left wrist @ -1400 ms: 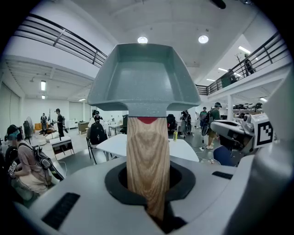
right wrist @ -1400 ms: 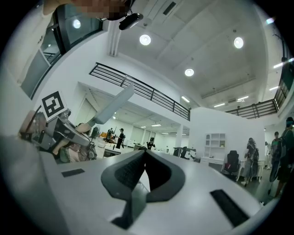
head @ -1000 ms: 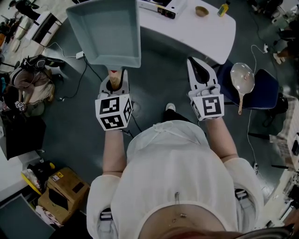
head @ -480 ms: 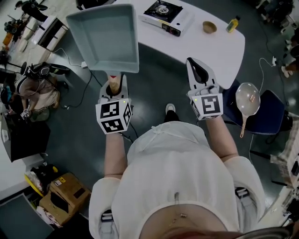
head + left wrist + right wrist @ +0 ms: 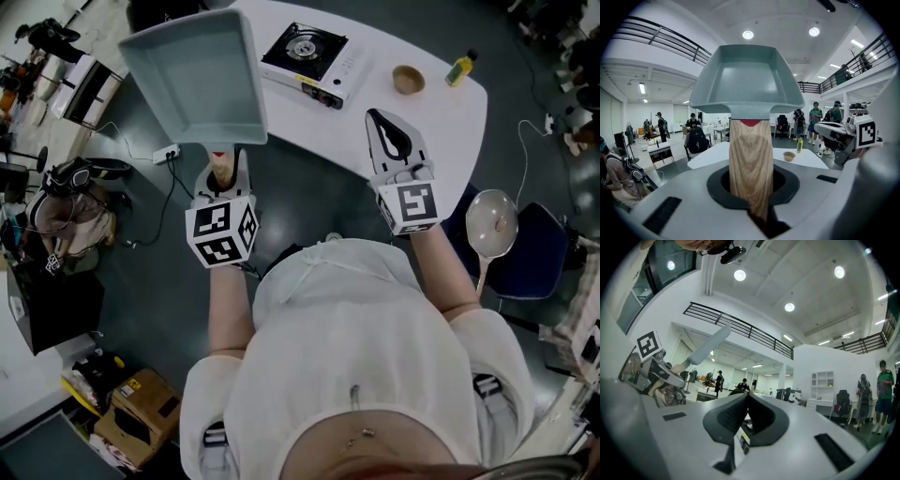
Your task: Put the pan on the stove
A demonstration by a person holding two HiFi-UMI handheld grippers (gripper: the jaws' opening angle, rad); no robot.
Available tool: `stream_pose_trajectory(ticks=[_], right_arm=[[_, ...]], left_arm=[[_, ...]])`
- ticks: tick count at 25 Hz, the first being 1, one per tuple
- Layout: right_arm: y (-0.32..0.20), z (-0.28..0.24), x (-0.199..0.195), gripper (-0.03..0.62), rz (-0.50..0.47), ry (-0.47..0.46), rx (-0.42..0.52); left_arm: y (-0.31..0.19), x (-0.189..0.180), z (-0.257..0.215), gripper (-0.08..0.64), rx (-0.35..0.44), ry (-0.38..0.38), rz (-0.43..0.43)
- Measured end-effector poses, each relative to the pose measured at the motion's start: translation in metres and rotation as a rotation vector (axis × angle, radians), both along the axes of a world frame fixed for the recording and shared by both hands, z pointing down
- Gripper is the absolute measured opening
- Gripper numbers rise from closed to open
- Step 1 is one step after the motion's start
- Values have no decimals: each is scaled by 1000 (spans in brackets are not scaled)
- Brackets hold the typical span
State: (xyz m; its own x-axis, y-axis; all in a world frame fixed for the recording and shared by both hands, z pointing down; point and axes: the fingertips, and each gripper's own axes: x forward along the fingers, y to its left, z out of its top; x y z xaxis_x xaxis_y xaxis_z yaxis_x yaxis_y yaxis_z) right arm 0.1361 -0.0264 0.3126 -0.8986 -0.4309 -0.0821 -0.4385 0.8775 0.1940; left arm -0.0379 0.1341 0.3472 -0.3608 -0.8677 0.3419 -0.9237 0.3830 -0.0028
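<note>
**Pan held in the air, short of the stove**

The left gripper (image 5: 751, 185) has its jaws drawn in tight on the pale wooden handle (image 5: 751, 161) of a grey-green square pan (image 5: 745, 79). The handle runs up from between the jaws, with a red patch where it meets the pan body. In the head view the left gripper (image 5: 225, 161) carries the pan (image 5: 192, 80) level in the air. The pan hangs over the dark floor just off the left end of the white table (image 5: 427, 117) and touches nothing else.

The right gripper (image 5: 746, 401) has its black-lined jaws pressed together with nothing between them. Seen from the head view, the right gripper (image 5: 382, 127) points forward above the table's near edge. Both bare forearms reach straight ahead of the torso, and each gripper's cube shows black-and-white square markers.

A black-and-white portable gas stove (image 5: 305, 54) sits at the table's left end, beside the pan and apart from it. A yellow strip on its front edge carries print too small to read. A small wooden bowl (image 5: 408, 79) stands to the stove's right. A yellow bottle (image 5: 459, 67) stands near the far right edge.

Off the table's right end, a round pale pan (image 5: 491, 225) lies on a dark blue chair (image 5: 536, 255).
</note>
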Motion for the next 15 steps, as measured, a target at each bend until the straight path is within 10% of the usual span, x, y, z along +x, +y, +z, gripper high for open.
stream_pose_trajectory(ticks=[15], right_arm=[[-111,21,-67,6,185,51,-52]], left_arm=[[-156,-83,31,57,-99,39,232]])
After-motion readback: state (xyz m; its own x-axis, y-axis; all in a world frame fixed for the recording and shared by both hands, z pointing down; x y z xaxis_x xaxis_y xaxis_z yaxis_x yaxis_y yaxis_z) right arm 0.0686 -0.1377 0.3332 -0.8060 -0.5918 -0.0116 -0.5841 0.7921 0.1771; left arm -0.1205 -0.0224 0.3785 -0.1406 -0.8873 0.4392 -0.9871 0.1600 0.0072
